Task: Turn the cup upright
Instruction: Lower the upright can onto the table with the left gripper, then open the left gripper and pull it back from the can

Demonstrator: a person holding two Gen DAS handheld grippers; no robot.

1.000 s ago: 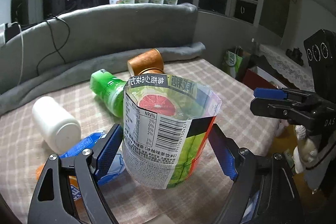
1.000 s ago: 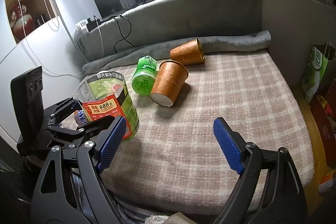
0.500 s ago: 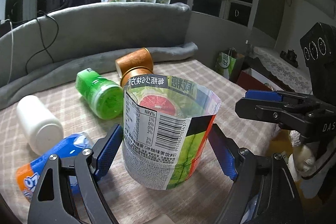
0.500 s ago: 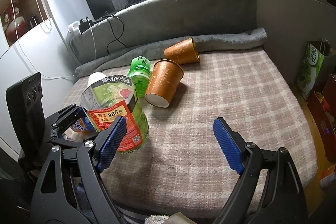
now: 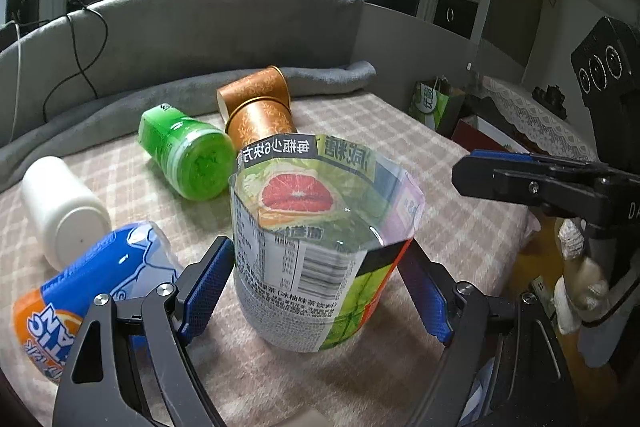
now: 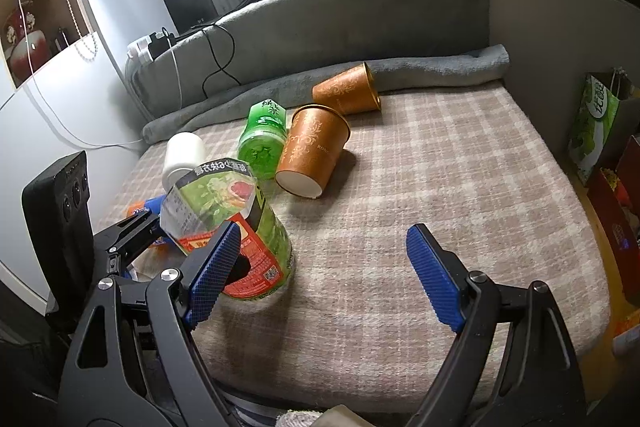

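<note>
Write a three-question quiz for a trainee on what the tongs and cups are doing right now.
1. How many brown paper cups lie on their sides on the checked cloth?
2. What stands between the fingers of the left tongs? A) a white bottle B) the cut-off tea bottle cup, open end up C) a green bottle
3. True or false: the right tongs grip a paper cup.

Key: 1. two; 2. B; 3. false, they are open and empty.
</note>
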